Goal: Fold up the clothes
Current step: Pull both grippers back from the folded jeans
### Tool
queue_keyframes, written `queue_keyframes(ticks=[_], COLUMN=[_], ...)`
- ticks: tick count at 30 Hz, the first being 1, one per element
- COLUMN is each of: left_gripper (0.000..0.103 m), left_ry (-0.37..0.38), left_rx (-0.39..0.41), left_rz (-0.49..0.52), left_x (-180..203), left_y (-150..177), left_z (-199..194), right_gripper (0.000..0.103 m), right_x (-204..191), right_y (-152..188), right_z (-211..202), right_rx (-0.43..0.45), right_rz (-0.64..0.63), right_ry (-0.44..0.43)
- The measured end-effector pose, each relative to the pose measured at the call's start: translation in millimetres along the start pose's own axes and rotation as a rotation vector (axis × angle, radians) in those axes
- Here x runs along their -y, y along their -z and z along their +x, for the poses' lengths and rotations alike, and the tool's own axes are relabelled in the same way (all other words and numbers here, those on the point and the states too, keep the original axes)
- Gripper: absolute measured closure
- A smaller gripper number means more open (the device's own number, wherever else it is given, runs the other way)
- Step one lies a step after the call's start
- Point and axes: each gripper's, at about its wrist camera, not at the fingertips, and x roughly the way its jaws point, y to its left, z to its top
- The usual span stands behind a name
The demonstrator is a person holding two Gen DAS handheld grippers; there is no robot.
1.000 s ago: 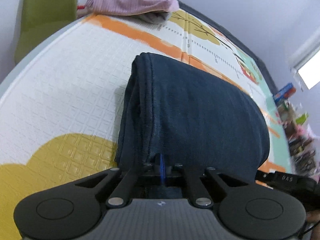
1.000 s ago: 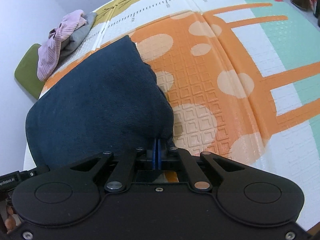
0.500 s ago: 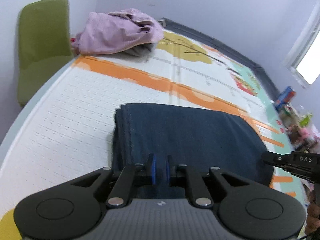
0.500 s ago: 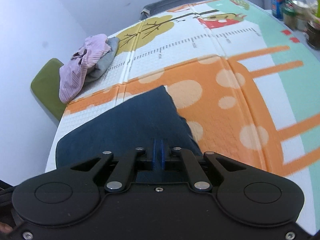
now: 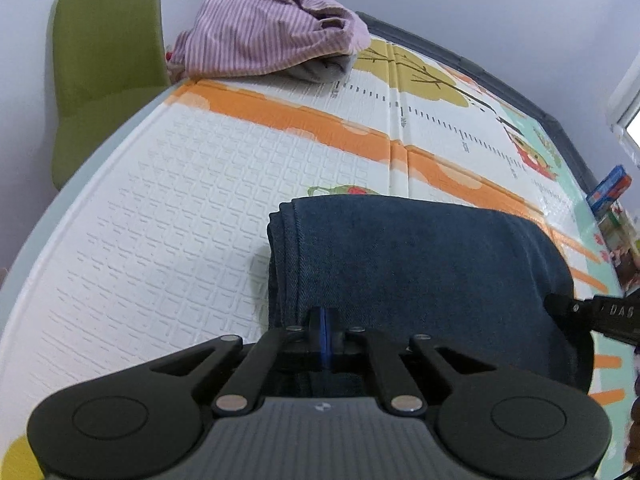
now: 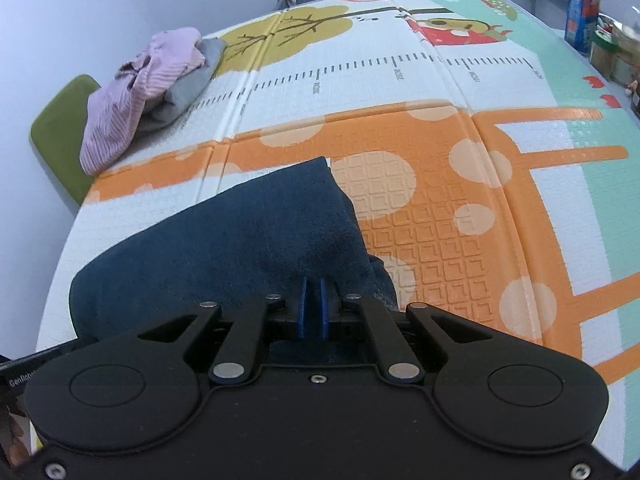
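left wrist view: the left gripper (image 5: 323, 322) has its blue pads pressed together with nothing between them, just at the near edge of the folded jeans (image 5: 420, 264). the jeans lie flat on the mat (image 5: 192, 208), a neat dark blue block with stacked seams along their left side. beyond the jeans, at the far left corner of the mat, sits a pile of clothes (image 5: 272, 36): a pink striped piece on top of a grey one. left of that pile stands a green chair (image 5: 104, 60). right of the jeans, part of the right gripper (image 5: 600, 314) reaches in from the frame edge. far right of the jeans, past the mat's edge, is a blue box (image 5: 610, 190) among blurred clutter; no container with visible contents can be made out. right wrist view: the right gripper (image 6: 313, 312) shows its pads nearly together, a thin gap between them and no cloth in it, at the near right corner of the jeans (image 6: 240, 240). the jeans rest partly on the mat's (image 6: 440, 208) orange patch. beyond the jeans to the left lies the pile (image 6: 160, 88), with the chair (image 6: 60, 136) behind it.
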Motion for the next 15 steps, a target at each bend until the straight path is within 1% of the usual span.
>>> queue_keyframes(ticks=[3, 5, 7, 8, 12, 15], left_gripper=[0.099, 0.097, 0.090, 0.089, 0.089, 0.089], left_ry=[0.005, 0.017, 0.023, 0.021, 0.009, -0.022], left_rx=[0.001, 0.015, 0.041, 0.056, 0.089, 0.087], left_rz=[-0.014, -0.007, 0.007, 0.018, 0.049, 0.054], left_x=[1, 5, 10, 14, 24, 25], left_y=[-4, -7, -13, -17, -33, -42], left_z=[-9, -17, -24, -27, -28, -18], right_gripper=[0.098, 0.098, 0.098, 0.097, 0.097, 0.097], right_x=[1, 5, 6, 6, -1, -6], right_y=[-5, -10, -15, -19, -35, -43], right_z=[-6, -17, -27, -30, -25, -12], right_rx=[-0.004, 0.032, 0.077, 0.089, 0.075, 0.054], right_rz=[0.023, 0.053, 0.062, 0.062, 0.034, 0.027], right_ry=[-0.011, -0.034, -0.055, -0.063, -0.046, -0.046])
